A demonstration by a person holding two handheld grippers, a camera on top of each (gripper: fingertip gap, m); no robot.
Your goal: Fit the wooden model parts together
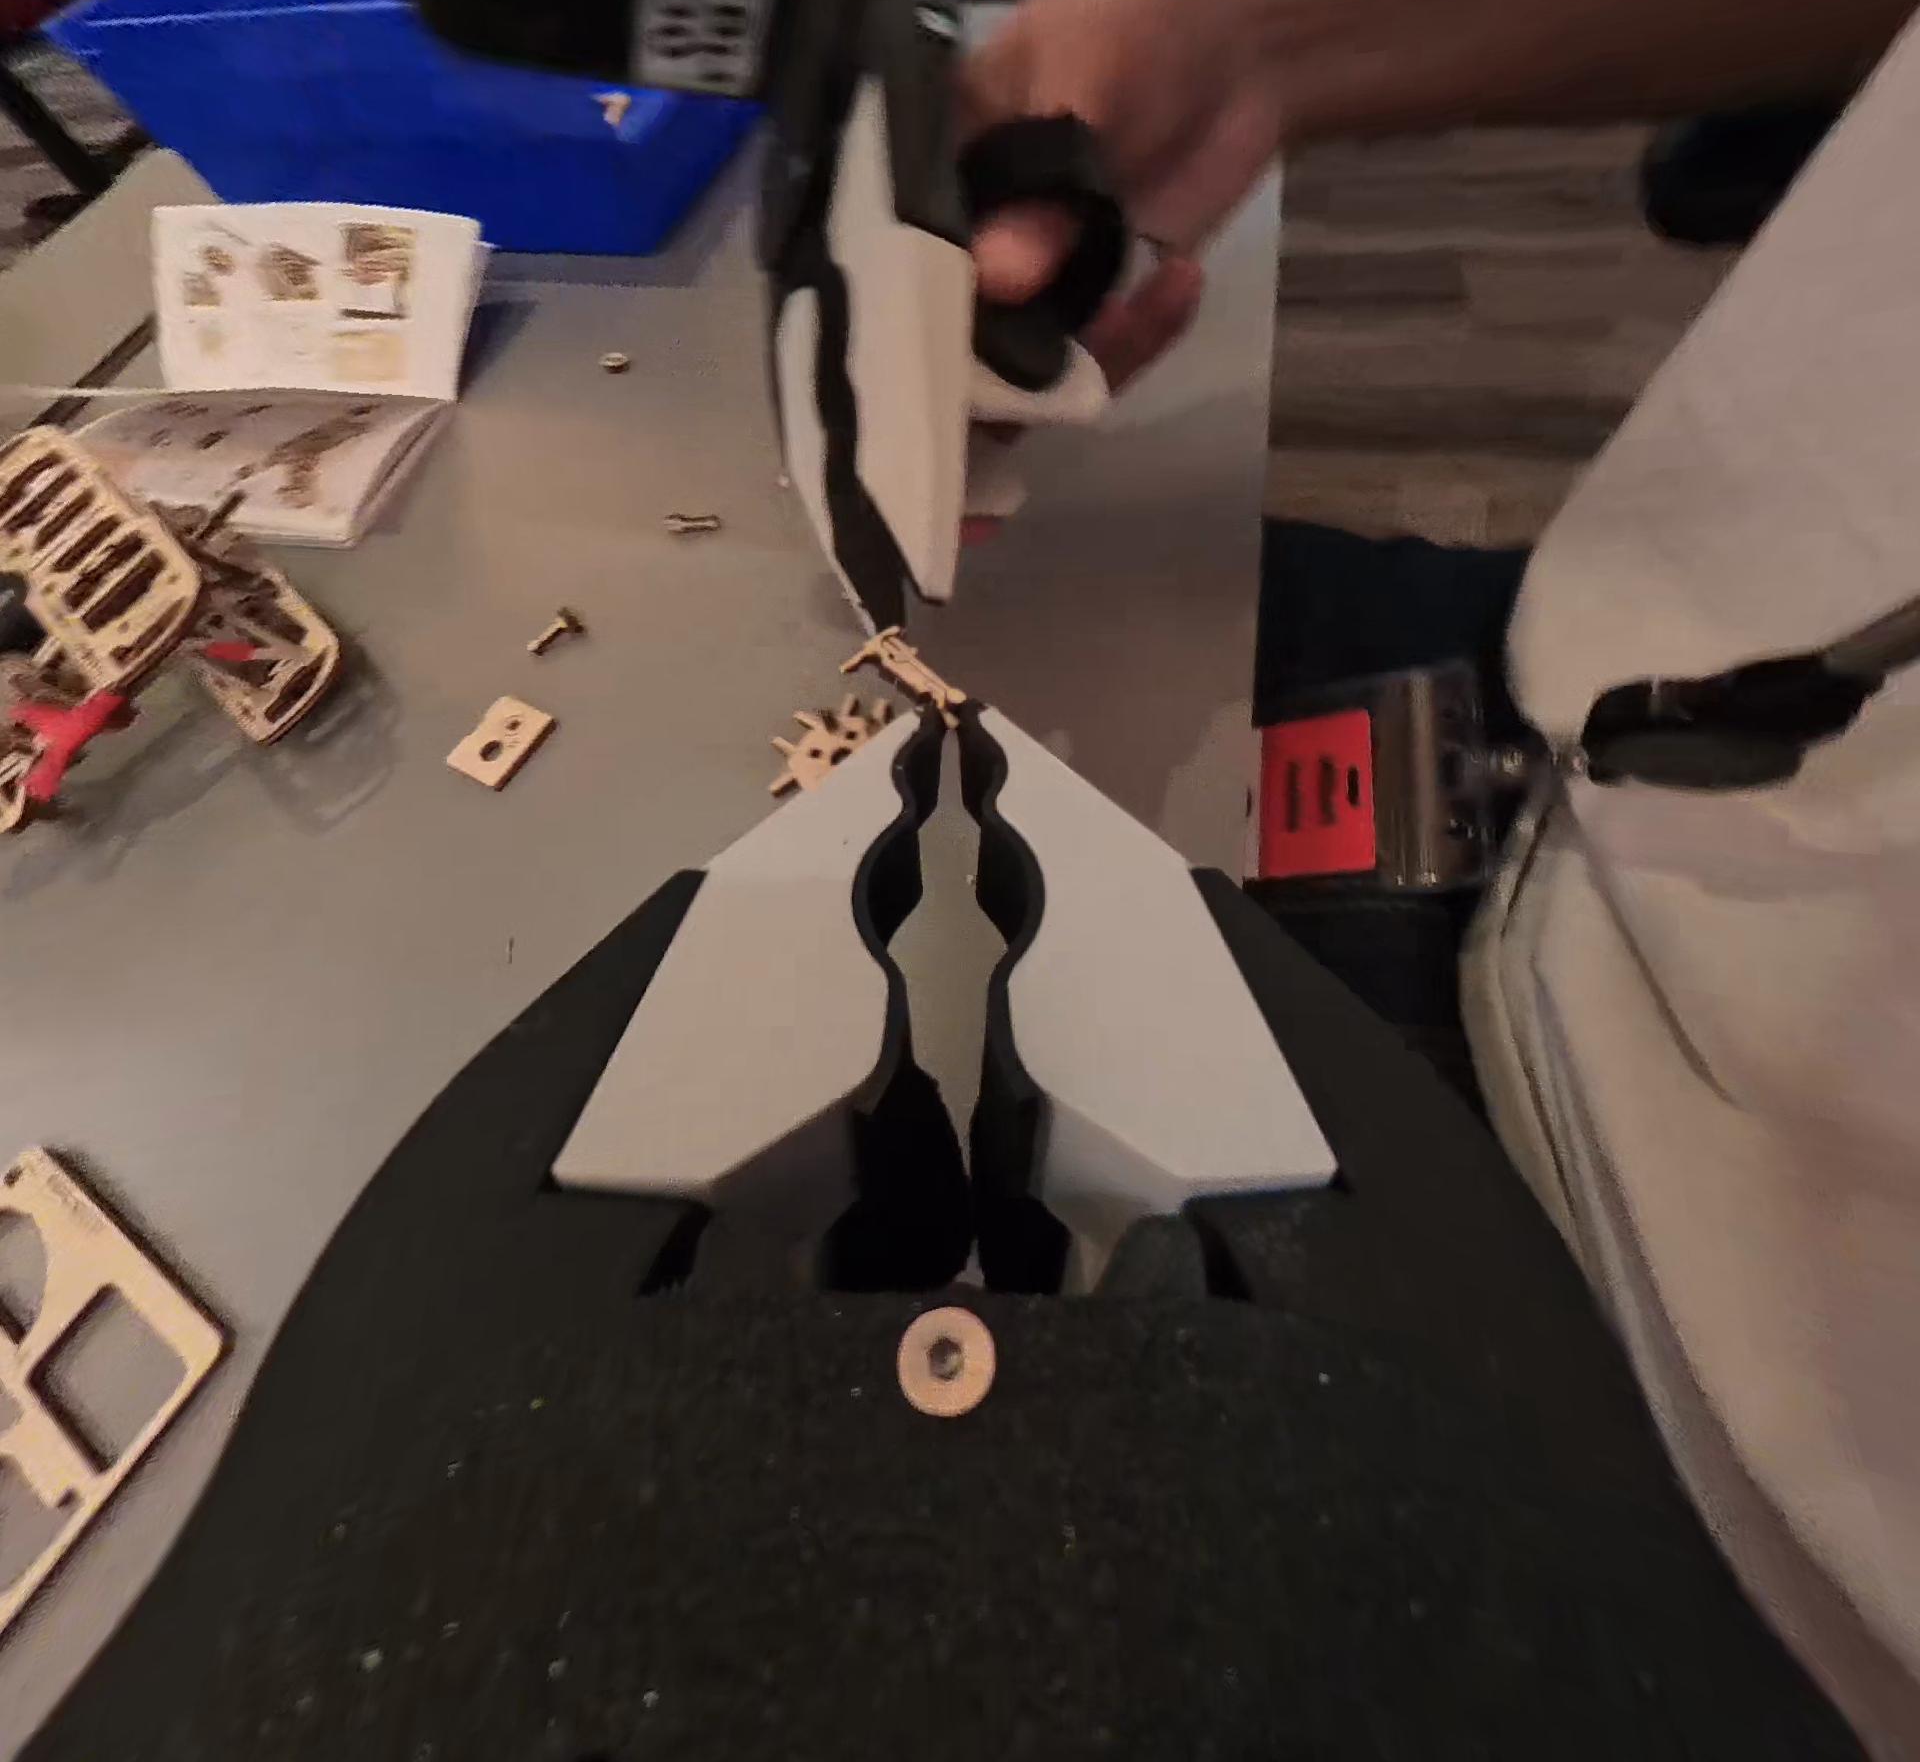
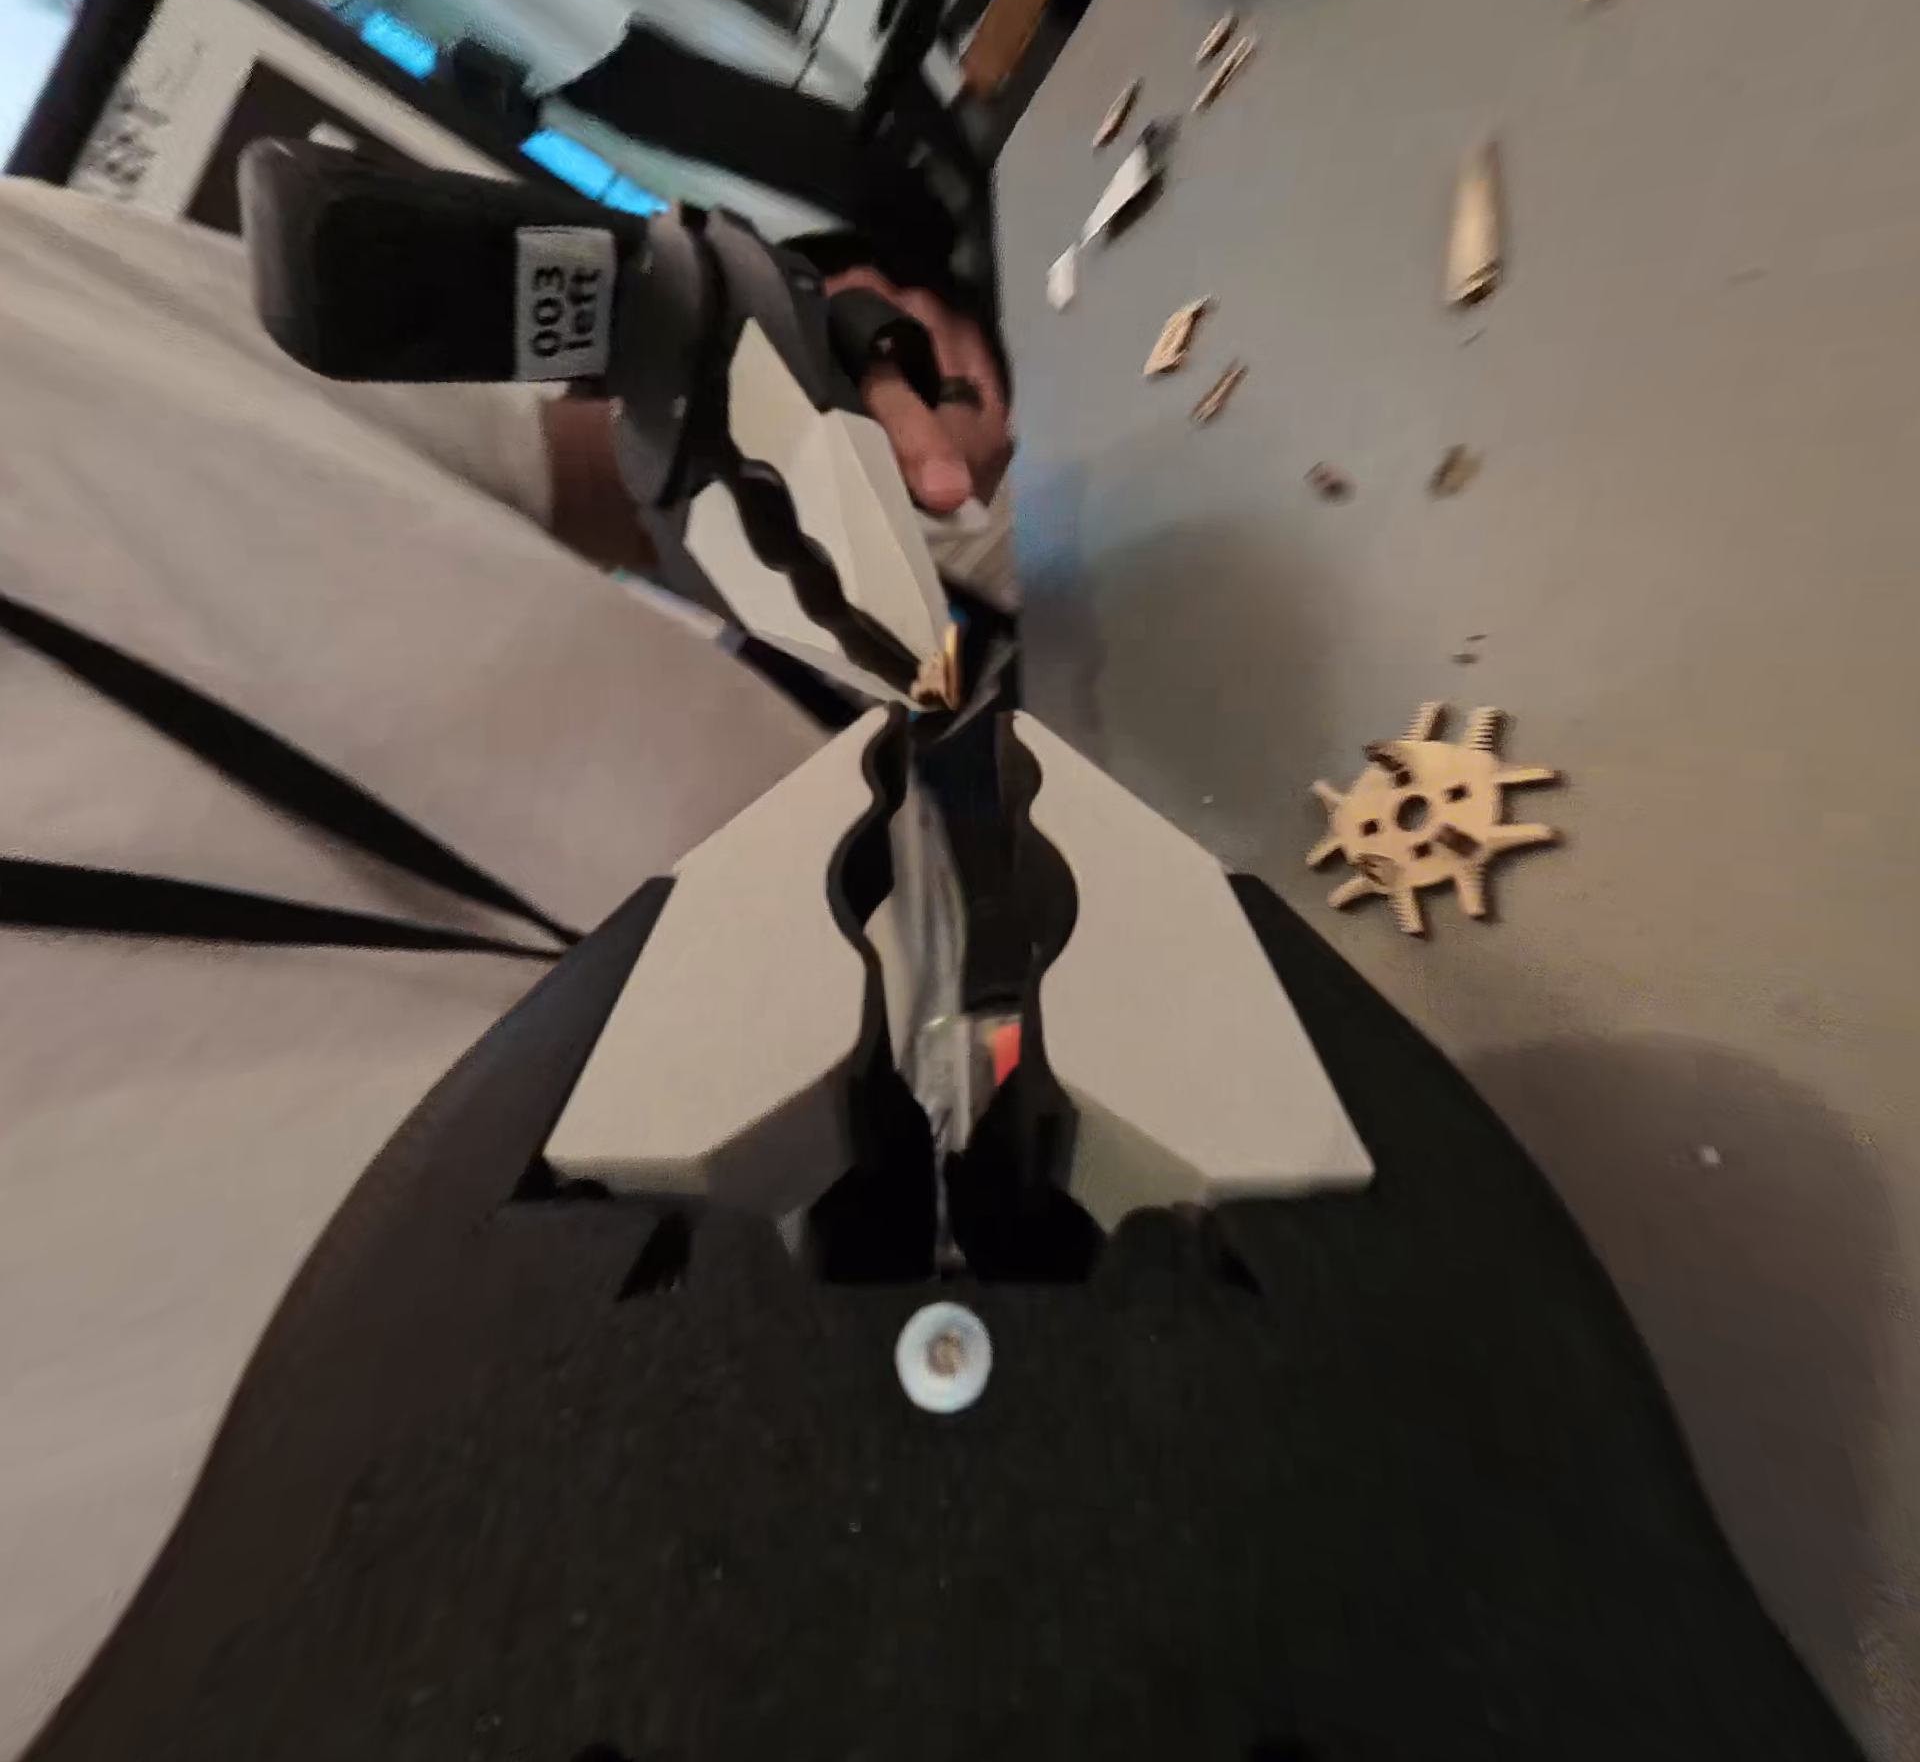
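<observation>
My left gripper (image 1: 940,720) is shut on a small wooden stick part (image 1: 902,670) and holds it above the grey table (image 1: 312,933). The right wrist view shows this gripper (image 2: 928,673) from the side with the part (image 2: 943,673) at its tips. My right gripper (image 2: 951,720) is open, with its tips just in front of the held part. In the left wrist view it (image 1: 888,606) comes down from above, tips almost touching the part. A spoked wooden gear piece (image 1: 831,746) lies on the table just behind; it also shows in the right wrist view (image 2: 1434,819).
A partly built wooden model (image 1: 135,590) sits at the left, with an open instruction booklet (image 1: 312,299) behind it. A blue bin (image 1: 364,71) stands at the back. Small loose parts (image 1: 499,741) and a cut-out sheet (image 1: 62,1349) lie around. The person's body (image 1: 1714,881) is at the right. My two grippers' fingertips are within a few centimetres of each other. The spoked wooden gear piece (image 1: 831,746) lies around 8 cm away from my right fingertips.
</observation>
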